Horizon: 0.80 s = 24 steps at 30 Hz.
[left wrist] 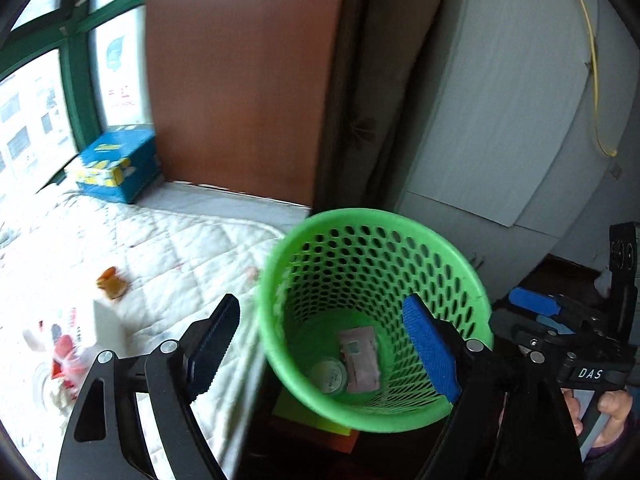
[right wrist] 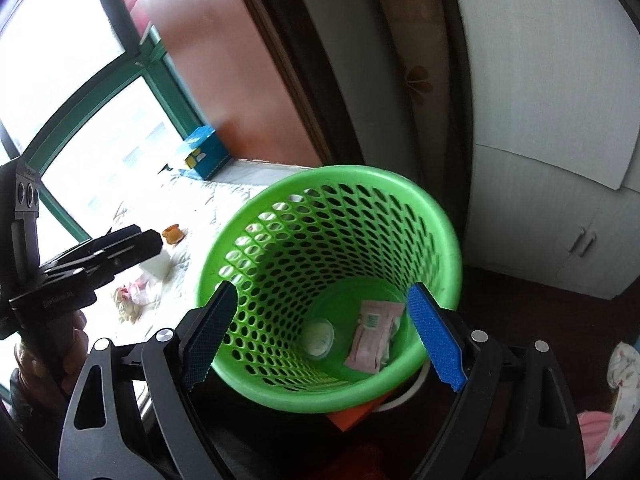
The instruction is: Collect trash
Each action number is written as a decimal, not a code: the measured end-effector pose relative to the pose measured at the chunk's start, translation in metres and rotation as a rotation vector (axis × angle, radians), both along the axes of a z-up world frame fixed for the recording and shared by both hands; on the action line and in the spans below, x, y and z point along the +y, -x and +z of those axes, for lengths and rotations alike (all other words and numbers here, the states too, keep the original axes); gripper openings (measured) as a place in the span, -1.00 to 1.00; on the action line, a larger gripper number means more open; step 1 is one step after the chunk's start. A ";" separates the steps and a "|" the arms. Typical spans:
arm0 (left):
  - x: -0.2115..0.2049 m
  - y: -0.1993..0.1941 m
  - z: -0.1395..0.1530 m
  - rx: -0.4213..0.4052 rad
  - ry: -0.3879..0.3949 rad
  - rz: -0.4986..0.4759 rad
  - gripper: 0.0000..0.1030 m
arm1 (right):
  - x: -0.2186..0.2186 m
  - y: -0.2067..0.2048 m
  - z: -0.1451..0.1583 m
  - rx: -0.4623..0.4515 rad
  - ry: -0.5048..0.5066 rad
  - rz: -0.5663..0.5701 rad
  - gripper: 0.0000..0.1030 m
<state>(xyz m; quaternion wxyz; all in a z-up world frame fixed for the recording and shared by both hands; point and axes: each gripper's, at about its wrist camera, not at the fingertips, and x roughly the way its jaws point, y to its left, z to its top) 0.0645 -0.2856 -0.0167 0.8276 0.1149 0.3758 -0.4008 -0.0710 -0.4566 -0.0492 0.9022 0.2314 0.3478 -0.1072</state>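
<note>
White quilted bedding covers the bed (left wrist: pixel 168 248), which fills the left of the left wrist view, with a blue box (left wrist: pixel 118 164) at its far edge by the window. Beside the bed stands a green perforated basket (left wrist: pixel 468 280), tilted toward the cameras, resting on something orange and yellow that is mostly hidden. The left gripper (left wrist: pixel 324 344) hangs above the basket's near rim with its fingers (left wrist: pixel 430 346) spread wide and released, holding and touching nothing. The right gripper (right wrist: pixel 320 336) is likewise above the basket, fingers (right wrist: pixel 436 338) wide apart and empty. At the basket's bottom lie a pink wrapper (right wrist: pixel 374 336) and, just beside it, a round white lid (right wrist: pixel 318 336). On the bed, well apart from the basket, lie crumpled red-and-white litter (left wrist: pixel 66 354), a white carton (left wrist: pixel 110 328) and a small orange scrap (left wrist: pixel 112 282).
</note>
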 end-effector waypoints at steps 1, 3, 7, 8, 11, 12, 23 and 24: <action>0.006 -0.001 0.001 -0.008 -0.006 0.020 0.56 | 0.003 -0.002 0.001 0.000 0.000 0.010 0.67; 0.020 -0.006 0.003 -0.014 -0.003 0.051 0.56 | 0.009 -0.007 0.003 -0.003 0.003 0.029 0.67; 0.051 -0.013 0.008 -0.040 -0.013 0.129 0.56 | 0.023 -0.017 0.008 -0.012 0.010 0.068 0.67; 0.059 -0.015 0.008 -0.042 -0.012 0.150 0.56 | 0.027 -0.019 0.009 -0.015 0.009 0.077 0.67; 0.084 -0.023 0.009 -0.048 -0.016 0.212 0.56 | 0.038 -0.026 0.012 -0.021 0.006 0.107 0.67; 0.093 -0.025 0.008 -0.051 -0.018 0.232 0.56 | 0.042 -0.030 0.013 -0.023 0.007 0.117 0.67; 0.190 -0.061 -0.015 -0.023 -0.046 0.425 0.56 | 0.083 -0.059 0.018 -0.022 0.017 0.214 0.67; 0.197 -0.065 -0.019 -0.020 -0.045 0.438 0.56 | 0.087 -0.062 0.018 -0.020 0.018 0.221 0.67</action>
